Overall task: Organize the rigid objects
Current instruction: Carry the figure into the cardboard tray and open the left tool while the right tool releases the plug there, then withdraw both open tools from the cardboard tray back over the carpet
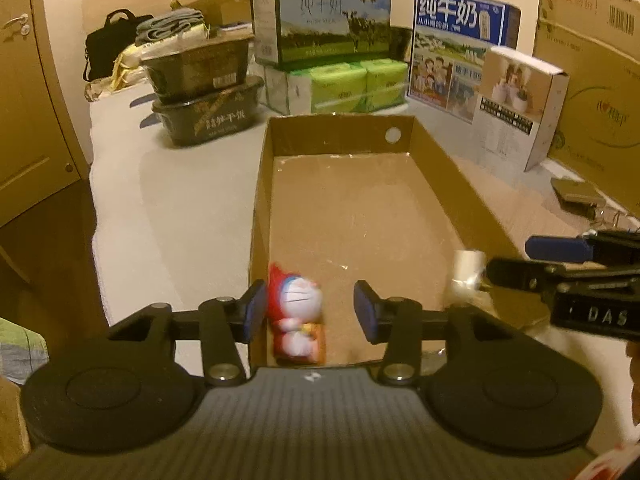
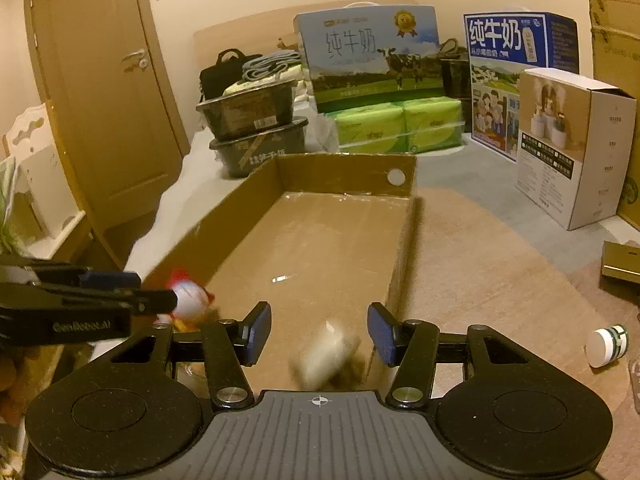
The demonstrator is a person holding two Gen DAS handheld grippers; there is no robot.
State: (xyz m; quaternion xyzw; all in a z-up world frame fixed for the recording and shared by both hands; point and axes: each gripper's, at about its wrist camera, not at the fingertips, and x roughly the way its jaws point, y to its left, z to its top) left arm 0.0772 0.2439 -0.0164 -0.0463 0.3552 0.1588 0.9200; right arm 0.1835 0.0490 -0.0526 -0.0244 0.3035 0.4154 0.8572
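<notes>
- Between the spread fingers of the left tool (image 1: pixel 310 312), a cat figurine (image 1: pixel 294 320) sits in the near left corner of the cardboard box (image 1: pixel 340 200), pads clear of it.
- Likely both items were brought here for sorting.
- Right tool (image 2: pixel 319 334) is spread too; a blurred white roll (image 2: pixel 326 354) lies loose between its fingers, at the box's near right corner.
- A small white jar (image 2: pixel 606 345) waits on the tabletop, outside the box's right wall.

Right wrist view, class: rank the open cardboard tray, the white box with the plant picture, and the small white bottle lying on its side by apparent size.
1. open cardboard tray
2. white box
3. small white bottle, clearly smallest despite lying nearer the camera.
</notes>
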